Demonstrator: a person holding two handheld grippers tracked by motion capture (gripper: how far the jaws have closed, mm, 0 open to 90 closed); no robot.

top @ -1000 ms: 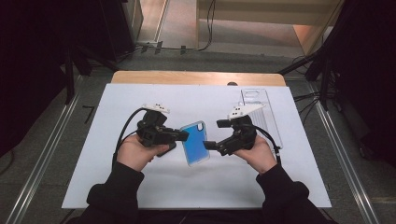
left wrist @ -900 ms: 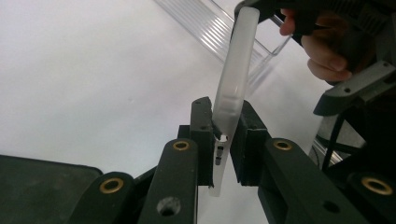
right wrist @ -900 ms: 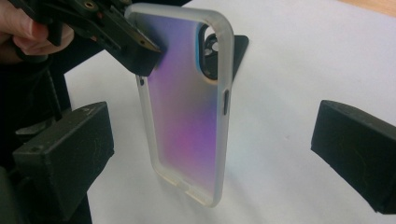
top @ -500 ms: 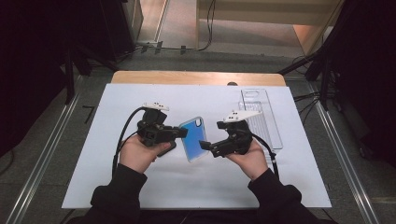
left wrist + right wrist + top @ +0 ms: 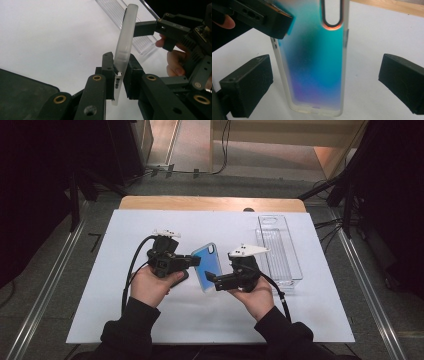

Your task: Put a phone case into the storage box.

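High view. Item: phone case (image 5: 208,266), blue-to-teal, held off the white worktop (image 5: 125,320) at its middle, between the two hands. The left gripper (image 5: 192,261) is closed on the case's left long edge, presumably to steady it for the other hand. The right gripper (image 5: 210,280) reaches toward the case's lower right corner from the side; how wide it stands cannot be told from this height. A clear plastic tray (image 5: 280,251) lies on the worktop just right of the right hand (empty, as far as can be seen).

Left gripper view. The case (image 5: 125,47) seen edge-on: a frosted, translucent rim, slim, standing nearly upright. The left gripper (image 5: 119,72) pinches that rim low down, both pads pressed on it, one either side. The right gripper (image 5: 140,27) comes in from the right, a jaw tip at or just beside the upper rim; contact cannot be confirmed. Tray (image 5: 117,12) lies beyond on the worktop.

Right gripper view. The case's (image 5: 312,72) broad face, turned toward this camera: gradient from teal through blue to violet at the bottom, milky bumper all round, an oval camera cut-out at the top with an orange-tinted edge. The right gripper (image 5: 325,82) stands wide open, one pad either side of the case and both clear of it, apparently lined up to take it across its width. The left gripper's jaw (image 5: 269,17) clamps the upper left edge.
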